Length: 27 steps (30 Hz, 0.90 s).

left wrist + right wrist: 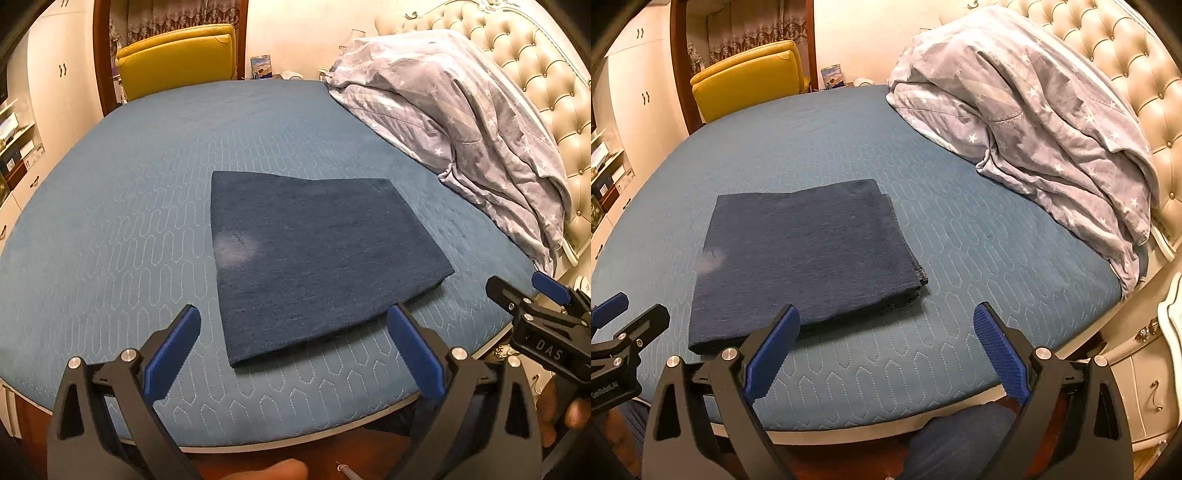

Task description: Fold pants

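Note:
The dark blue denim pants (317, 258) lie folded into a flat rectangle on the blue quilted bed (129, 229); they also show in the right wrist view (809, 254), with hem edges stacked at the right corner. My left gripper (295, 350) is open and empty, held above the bed's near edge just in front of the pants. My right gripper (886, 350) is open and empty, to the right of the pants' near edge; it also shows in the left wrist view (524, 291). The left gripper's fingers (613, 306) show at the left edge of the right wrist view.
A crumpled grey star-print duvet (461, 122) lies at the bed's right side against a cream tufted headboard (535, 74). A yellow chair (181, 62) stands beyond the bed. White cabinets (44, 92) stand on the left, a white nightstand (1145, 369) on the right.

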Tool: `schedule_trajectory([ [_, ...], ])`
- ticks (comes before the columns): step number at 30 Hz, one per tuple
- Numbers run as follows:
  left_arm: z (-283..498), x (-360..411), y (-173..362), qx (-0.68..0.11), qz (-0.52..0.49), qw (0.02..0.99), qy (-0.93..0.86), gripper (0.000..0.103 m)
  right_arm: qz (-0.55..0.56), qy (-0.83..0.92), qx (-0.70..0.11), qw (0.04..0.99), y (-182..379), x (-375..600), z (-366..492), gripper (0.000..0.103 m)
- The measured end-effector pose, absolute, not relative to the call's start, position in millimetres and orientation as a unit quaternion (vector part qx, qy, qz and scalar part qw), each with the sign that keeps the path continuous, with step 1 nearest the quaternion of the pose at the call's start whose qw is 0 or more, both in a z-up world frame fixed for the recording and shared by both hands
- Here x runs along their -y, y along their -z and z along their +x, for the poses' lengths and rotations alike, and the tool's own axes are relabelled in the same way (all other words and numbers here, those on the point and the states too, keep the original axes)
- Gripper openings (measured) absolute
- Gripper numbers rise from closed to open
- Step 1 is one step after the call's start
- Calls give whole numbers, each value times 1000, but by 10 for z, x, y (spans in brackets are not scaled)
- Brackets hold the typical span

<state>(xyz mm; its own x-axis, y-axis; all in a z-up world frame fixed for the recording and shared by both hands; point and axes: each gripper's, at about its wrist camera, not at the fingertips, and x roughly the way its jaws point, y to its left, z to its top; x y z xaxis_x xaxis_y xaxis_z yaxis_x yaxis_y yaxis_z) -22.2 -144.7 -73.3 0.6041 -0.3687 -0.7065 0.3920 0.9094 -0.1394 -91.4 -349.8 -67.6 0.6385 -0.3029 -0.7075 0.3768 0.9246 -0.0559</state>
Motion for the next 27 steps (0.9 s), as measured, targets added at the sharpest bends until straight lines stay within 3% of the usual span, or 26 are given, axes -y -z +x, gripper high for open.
schedule_trajectory([
  [27,-201,1515,661,-382,24,899,211,101,52,185,-381,904,692,3568,-898,92],
])
